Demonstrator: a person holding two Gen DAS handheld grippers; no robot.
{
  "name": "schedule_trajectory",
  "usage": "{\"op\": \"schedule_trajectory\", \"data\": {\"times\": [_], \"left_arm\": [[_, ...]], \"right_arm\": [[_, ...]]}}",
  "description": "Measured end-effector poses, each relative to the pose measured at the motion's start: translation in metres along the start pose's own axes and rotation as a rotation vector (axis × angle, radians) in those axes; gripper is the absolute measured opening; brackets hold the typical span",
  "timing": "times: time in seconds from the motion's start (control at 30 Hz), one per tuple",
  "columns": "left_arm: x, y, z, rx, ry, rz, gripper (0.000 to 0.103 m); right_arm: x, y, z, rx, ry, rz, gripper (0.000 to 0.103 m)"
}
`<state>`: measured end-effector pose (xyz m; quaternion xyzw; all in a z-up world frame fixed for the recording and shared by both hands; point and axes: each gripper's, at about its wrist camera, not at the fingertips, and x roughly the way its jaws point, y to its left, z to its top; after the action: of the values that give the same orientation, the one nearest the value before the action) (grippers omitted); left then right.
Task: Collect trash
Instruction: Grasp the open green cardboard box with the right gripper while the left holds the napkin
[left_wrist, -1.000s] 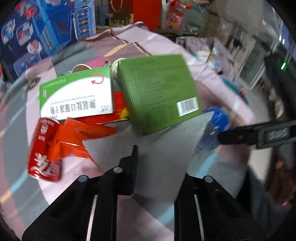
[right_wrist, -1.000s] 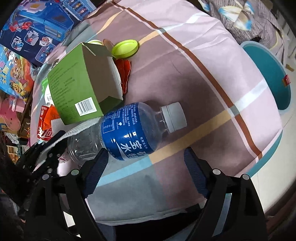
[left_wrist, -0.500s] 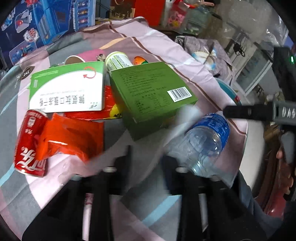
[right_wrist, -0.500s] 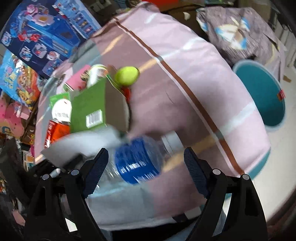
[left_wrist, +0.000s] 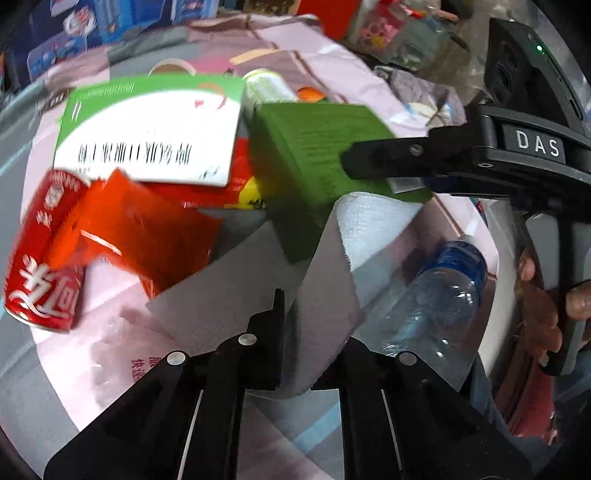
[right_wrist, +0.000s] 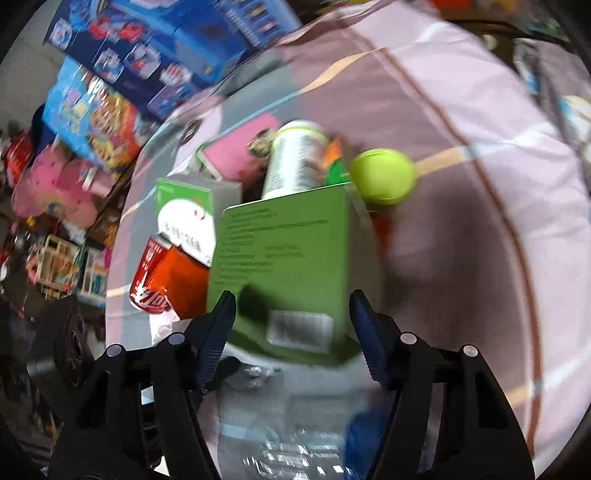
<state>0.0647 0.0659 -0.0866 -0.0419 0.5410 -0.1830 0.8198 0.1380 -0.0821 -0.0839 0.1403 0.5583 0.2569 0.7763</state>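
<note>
My left gripper (left_wrist: 295, 325) is shut on a white paper towel (left_wrist: 325, 280) that folds up in front of it. Behind it lie a green carton (left_wrist: 314, 155), a green and white medicine box (left_wrist: 155, 136), an orange wrapper (left_wrist: 140, 236) and a red cola can (left_wrist: 44, 258). A clear water bottle with a blue label (left_wrist: 436, 302) lies at the right. My right gripper (right_wrist: 291, 314) is open, its fingers on either side of the near end of the green carton (right_wrist: 284, 266), above the bottle (right_wrist: 295, 450). It also shows in the left wrist view (left_wrist: 424, 162).
The trash lies on a round table under a pink striped cloth (right_wrist: 461, 240). A white canister (right_wrist: 295, 158), a lime green lid (right_wrist: 384, 177) and a pink box (right_wrist: 236, 151) lie behind the carton. Toy boxes (right_wrist: 155, 59) stand beyond the table.
My right gripper moved forward from over the bottle to the green carton. My left gripper stays shut on the paper towel, which has folded upward.
</note>
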Motion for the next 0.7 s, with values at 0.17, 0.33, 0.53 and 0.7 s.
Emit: {"op": "schedule_trajectory", "data": {"times": [0.17, 0.33, 0.53, 0.7], "left_arm": [[-0.009, -0.002, 0.003, -0.012, -0.022, 0.000, 0.008], [-0.043, -0.003, 0.014, -0.017, -0.086, 0.028, 0.006], [-0.069, 0.001, 0.020, -0.050, -0.123, 0.050, 0.006], [-0.084, -0.006, 0.024, -0.065, -0.143, 0.057, 0.006]], "right_arm": [[-0.014, 0.021, 0.001, -0.029, -0.049, 0.118, 0.007], [-0.042, 0.038, 0.001, -0.072, -0.109, 0.112, 0.002], [-0.073, 0.024, 0.002, -0.055, -0.180, 0.071, 0.002], [-0.101, 0.003, -0.004, -0.010, -0.231, 0.061, 0.002]]}}
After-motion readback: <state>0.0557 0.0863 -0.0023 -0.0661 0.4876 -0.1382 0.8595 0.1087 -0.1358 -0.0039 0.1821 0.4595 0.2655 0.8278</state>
